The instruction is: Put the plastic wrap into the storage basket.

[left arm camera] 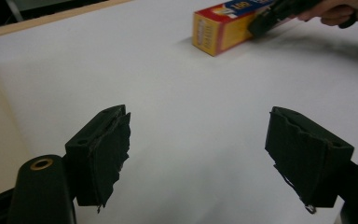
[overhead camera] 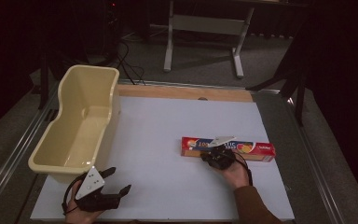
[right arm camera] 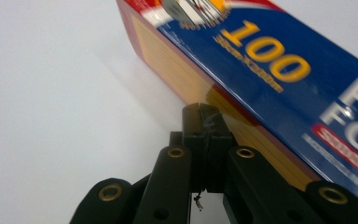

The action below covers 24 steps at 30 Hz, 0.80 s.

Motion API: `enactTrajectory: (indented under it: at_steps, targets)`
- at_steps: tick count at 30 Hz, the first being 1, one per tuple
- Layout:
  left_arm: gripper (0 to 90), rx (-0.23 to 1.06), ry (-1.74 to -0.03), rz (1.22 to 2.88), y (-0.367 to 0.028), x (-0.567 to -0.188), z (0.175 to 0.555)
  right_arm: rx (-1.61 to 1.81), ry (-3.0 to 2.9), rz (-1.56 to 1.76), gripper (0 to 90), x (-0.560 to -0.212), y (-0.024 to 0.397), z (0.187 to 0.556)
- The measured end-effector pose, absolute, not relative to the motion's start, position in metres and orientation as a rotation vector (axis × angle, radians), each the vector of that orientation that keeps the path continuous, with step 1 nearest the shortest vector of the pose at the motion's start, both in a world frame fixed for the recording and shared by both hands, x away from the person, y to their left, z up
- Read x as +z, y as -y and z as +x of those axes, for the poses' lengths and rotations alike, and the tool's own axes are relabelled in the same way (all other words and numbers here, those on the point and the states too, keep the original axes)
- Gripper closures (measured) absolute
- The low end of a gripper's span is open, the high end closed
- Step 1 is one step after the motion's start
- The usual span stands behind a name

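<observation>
Dim room behind, with a grey floor, black cables and the legs of a metal frame beyond the far wooden edge of the desk [overhead camera: 177,186], topped by a white board. At the left edge, standing partly off the board, a cream plastic tub [overhead camera: 77,128], open and with nothing inside as far as can be seen. Right of the middle, lying flat and lengthwise across the board, a long red and blue box of foil or wrap [overhead camera: 256,150], well apart from the tub. Pressed against the box's near long side, the right gripper [overhead camera: 218,156], jaws shut tight together with nothing between them, their tip touching the yellow side face in the right gripper view [right arm camera: 204,122]. Low at the front left, close to the tub's near corner, the left gripper [overhead camera: 113,183], held just above the board, jaws spread wide and holding nothing. By judgement, a step of nudging or lining up the box with closed jaws, perhaps ahead of moving it toward the tub; no grasp made yet. Next, probably: either a steady push along the board with the contact kept low on the side face, or opening the right jaws wide enough to span the box's narrow width before lifting.
</observation>
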State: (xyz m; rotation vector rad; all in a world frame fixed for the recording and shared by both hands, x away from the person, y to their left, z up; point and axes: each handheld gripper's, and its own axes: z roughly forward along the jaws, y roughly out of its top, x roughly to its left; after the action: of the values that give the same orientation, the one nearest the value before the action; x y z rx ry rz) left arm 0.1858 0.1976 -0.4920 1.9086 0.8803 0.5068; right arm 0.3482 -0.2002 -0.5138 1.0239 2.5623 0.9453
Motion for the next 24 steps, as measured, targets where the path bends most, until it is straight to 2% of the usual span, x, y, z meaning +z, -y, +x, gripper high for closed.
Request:
enactTrajectory:
  at_steps: [4, 7, 11, 15, 19, 24]
  targets:
    - [21.5, 0.507, -0.881, 1.908, -0.197, -0.492, 0.186, 0.92, -2.55, 1.059, 90.0, -0.514, 0.202, 0.356]
    - [21.9, 0.513, -0.883, 1.903, -0.198, -0.492, 0.185, 1.035, -2.562, 1.021, 90.0, -0.504, 0.211, 0.347]
    - [22.3, 0.515, -0.882, 1.905, -0.198, -0.492, 0.185, 1.133, -2.437, 1.053, 90.0, -0.483, 0.246, 0.338]
    - [22.5, 0.514, -0.884, 1.9, -0.198, -0.492, 0.186, 1.063, -2.272, 1.183, 90.0, -0.469, 0.293, 0.347]
    - [22.5, 0.512, -0.88, 1.907, -0.196, -0.493, 0.187, 0.939, -2.135, 1.314, 90.0, -0.471, 0.331, 0.363]
    - [22.5, 0.511, -0.88, 1.907, -0.196, -0.493, 0.187, 0.858, -2.065, 1.387, 90.0, -0.48, 0.346, 0.378]
